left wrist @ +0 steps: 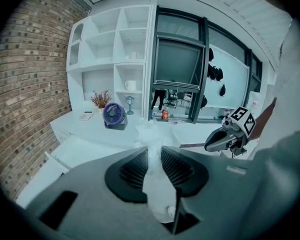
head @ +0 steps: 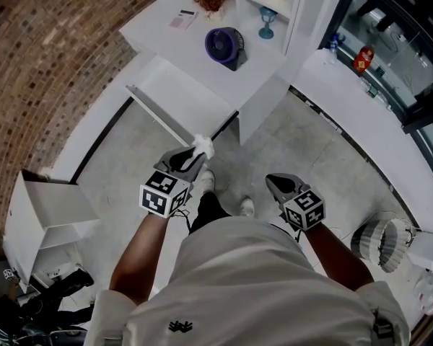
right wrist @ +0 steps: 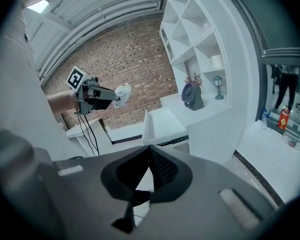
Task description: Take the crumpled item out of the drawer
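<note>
While the left gripper (head: 195, 156) is clenched on the white crumpled paper item (left wrist: 152, 176), that item lies lengthways between the ribbed pads, its long axis running along the jaws and its bunched head standing out past the tips. In the head view the protruding head points forward towards the near front edge of the white pulled-out drawer (head: 175, 101), which lies just ahead of the gripper and to its left, below the white worktop (head: 195, 63) carrying the round purple desk fan (head: 224, 46). The right gripper view shows the item held up in the air, well above the level of the drawer, so it is judged already clear of the compartment and not resting on any surface. The visible part of the drawer's inside is bare. The right gripper (head: 274, 182) has its jaws closed together with nothing between them; it hangs over the grey floor (head: 289, 135), well apart from both the drawer and the item. The left gripper is therefore the only one engaged. In my judgement, the move to come turns on carrying the item back, away from the drawer front that lies ahead of the tips.
</note>
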Available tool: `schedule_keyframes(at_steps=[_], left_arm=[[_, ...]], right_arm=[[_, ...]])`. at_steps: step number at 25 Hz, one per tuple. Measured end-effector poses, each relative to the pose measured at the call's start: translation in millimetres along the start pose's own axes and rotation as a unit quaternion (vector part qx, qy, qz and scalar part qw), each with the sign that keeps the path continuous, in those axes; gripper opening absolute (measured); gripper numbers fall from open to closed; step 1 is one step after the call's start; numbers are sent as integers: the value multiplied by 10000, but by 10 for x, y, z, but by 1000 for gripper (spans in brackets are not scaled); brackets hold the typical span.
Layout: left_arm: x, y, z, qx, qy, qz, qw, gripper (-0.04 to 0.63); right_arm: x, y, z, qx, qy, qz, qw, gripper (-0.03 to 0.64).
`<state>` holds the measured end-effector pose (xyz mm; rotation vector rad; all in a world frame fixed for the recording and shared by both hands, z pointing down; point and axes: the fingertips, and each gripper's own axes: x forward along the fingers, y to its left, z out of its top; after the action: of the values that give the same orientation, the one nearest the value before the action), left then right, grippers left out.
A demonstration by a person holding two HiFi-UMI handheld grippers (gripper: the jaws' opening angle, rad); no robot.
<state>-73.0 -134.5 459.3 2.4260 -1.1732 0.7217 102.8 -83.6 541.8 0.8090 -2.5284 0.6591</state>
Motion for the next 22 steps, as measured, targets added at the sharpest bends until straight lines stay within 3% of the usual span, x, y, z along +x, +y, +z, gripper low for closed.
schedule_keyframes(at_steps=[22], left_arm=[[-14,-51,29,-7,-13,2,10000,89]], right_arm=[[48,-19,52,-223,-37,87,9997,11]])
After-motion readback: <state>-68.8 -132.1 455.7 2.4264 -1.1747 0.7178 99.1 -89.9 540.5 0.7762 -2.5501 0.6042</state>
